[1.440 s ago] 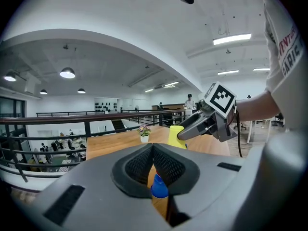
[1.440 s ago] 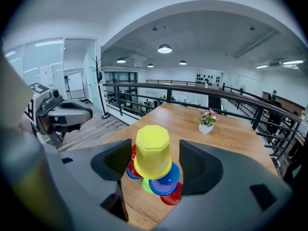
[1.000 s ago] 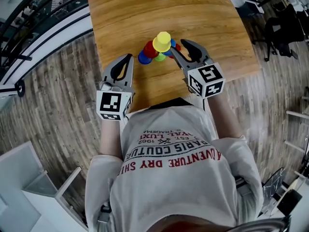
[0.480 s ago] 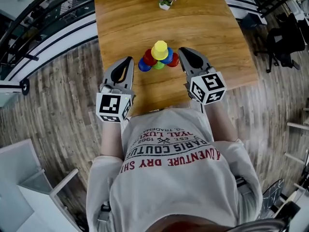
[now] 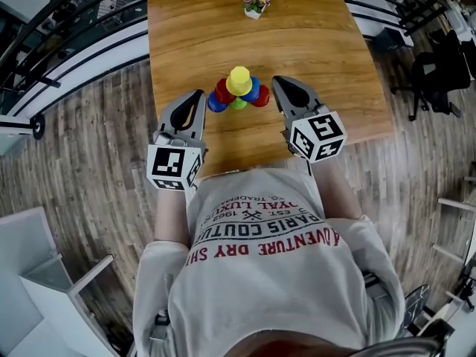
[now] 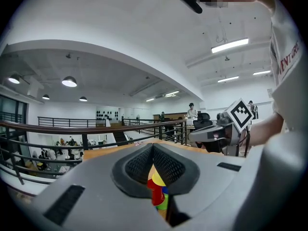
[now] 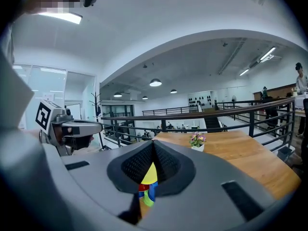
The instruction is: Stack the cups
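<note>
Several small cups stand in a pyramid (image 5: pixel 238 94) on the wooden table (image 5: pixel 312 43): red, blue and green ones below, a yellow cup (image 5: pixel 239 80) upside down on top. My left gripper (image 5: pixel 199 94) is shut and empty, just left of the pile. My right gripper (image 5: pixel 277 82) is to the right of the pile, apart from it; its jaws have just been closing with nothing between them and are now shut. Through the left gripper (image 6: pixel 153 146) I see the yellow cup (image 6: pixel 157 179) over a red one. The right gripper (image 7: pixel 153 143) also faces the yellow cup (image 7: pixel 149 174).
A small potted flower (image 5: pixel 255 0) stands at the table's far edge, also visible as the flower pot (image 7: pixel 196 139). Metal railings run along the left of the table. The table's near edge lies just in front of the person's shirt.
The right gripper's jaws have gone from open beside the cups to shut, and it has drawn back a little from the pile. Both grippers have risen slightly.
</note>
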A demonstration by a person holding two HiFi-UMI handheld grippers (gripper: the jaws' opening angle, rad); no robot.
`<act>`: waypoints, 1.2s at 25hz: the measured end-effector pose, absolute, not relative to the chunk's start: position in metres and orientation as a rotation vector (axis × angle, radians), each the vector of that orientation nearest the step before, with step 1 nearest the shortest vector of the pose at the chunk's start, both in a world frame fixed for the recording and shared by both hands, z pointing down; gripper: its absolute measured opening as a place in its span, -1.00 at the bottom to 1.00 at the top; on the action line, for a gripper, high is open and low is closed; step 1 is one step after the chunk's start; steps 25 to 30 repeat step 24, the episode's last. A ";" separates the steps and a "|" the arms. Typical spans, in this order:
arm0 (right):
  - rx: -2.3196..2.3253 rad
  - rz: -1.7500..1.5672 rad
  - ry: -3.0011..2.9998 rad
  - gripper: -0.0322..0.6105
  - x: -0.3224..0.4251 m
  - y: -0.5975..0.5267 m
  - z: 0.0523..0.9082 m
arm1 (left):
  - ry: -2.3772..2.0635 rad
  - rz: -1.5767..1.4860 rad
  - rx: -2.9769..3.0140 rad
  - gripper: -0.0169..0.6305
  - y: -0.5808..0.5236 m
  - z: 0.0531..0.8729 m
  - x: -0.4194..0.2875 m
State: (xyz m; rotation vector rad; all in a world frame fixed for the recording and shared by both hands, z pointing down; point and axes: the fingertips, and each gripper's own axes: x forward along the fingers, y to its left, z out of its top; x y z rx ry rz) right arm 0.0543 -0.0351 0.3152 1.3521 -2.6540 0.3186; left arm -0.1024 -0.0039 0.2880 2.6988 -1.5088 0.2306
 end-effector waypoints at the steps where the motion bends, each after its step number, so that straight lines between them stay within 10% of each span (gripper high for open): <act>1: 1.344 0.320 -2.657 -0.81 0.054 -0.036 0.314 | -1.512 0.233 2.696 -0.90 -0.005 0.288 -0.102; 30: 1.258 0.223 -2.758 -0.81 0.048 -0.036 0.295 | -1.541 0.265 2.667 -0.90 -0.012 0.280 -0.094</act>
